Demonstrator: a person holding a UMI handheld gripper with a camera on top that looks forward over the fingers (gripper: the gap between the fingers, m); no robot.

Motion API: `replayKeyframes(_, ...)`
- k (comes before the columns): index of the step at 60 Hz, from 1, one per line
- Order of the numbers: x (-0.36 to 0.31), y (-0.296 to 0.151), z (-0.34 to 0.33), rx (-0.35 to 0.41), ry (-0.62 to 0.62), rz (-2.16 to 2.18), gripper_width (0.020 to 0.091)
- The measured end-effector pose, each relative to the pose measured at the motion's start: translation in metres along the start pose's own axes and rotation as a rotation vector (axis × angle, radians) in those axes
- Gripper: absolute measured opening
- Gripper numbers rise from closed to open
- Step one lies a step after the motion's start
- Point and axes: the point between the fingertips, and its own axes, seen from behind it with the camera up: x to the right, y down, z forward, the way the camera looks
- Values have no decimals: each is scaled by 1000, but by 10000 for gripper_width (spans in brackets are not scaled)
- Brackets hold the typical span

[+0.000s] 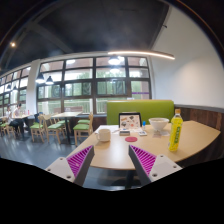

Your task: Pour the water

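I have the gripper (113,160) level, its fingers spread wide with nothing between them, lined up with the table (120,150) ahead. The bottle (176,132) stands upright beyond the right finger, near the table's edge, easy to reach. The cup (104,134) sits apart (room to tip, I'd judge), beyond the left finger. A bowl (158,124) and tablet (129,121) stand further back.

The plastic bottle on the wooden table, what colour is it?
Yellow-green, with a darker cap; the tall plastic bottle shows best in the gripper view, beyond the open claw.
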Motion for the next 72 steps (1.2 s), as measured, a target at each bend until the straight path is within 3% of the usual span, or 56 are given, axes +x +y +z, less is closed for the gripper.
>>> replayKeyframes(12,58,7,8,3,96,24,800)
replayKeyframes(23,168,11,36,13,246,27,803)
replayKeyframes(43,346,12,146,22,409,-14,807)
replayKeyframes(51,372,9,186,35,397,-28,817)
replayKeyframes(55,373,9,206,44,370,-31,763)
replayKeyframes(59,371,14,221,39,353,-23,466)
replayKeyframes(72,375,13,226,60,399,-74,283)
